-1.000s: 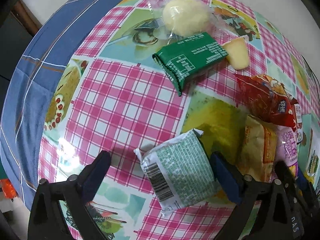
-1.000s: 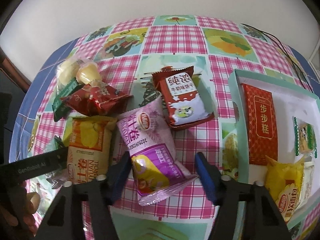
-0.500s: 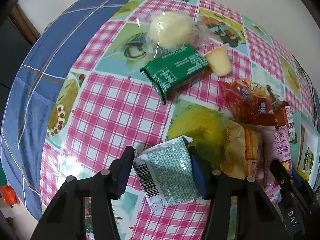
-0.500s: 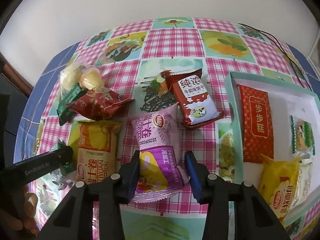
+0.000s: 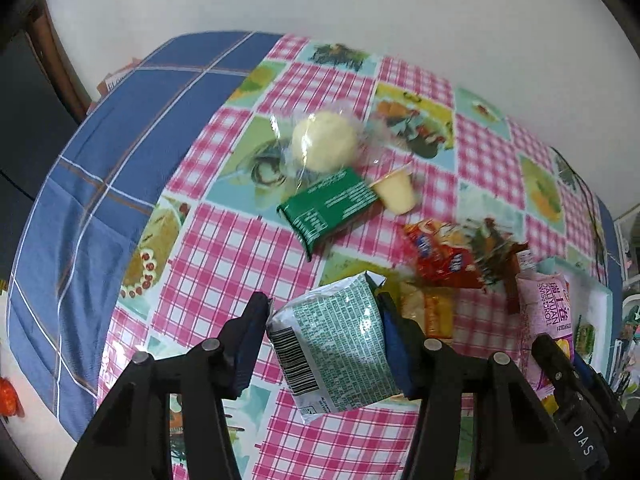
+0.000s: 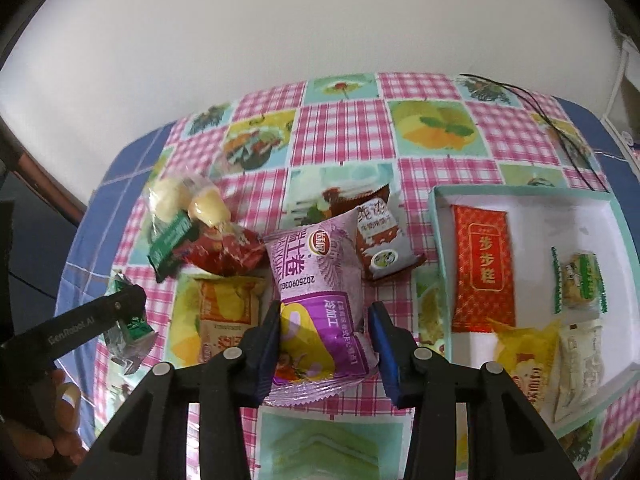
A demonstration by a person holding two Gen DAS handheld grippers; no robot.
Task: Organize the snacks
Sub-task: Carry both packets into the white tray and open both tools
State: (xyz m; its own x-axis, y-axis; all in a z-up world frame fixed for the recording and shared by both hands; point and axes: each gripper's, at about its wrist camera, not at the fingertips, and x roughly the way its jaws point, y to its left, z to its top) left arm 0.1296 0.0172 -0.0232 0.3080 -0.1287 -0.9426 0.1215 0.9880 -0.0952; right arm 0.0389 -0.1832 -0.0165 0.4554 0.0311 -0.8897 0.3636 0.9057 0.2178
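Both tongs were clamped: our left gripper (image 5: pixel 324 344) on the green-printed packet (image 5: pixel 336 344), our right gripper (image 6: pixel 324 340) on the purple roll pack (image 6: pixel 316 300), each raised off the checked tablecloth (image 5: pixel 224 264). We judged this the carry step; next came swinging both toward the teal box (image 6: pixel 440 280). Only the right view showed that box's contents; only the left showed the round bun (image 5: pixel 324 146) clearly.

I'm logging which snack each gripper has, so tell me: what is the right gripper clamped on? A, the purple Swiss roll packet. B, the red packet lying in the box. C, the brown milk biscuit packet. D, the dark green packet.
A: in the right wrist view the right gripper has both blue pads pressed against the sides of the purple Swiss roll packet, while the red packet lies in the box.
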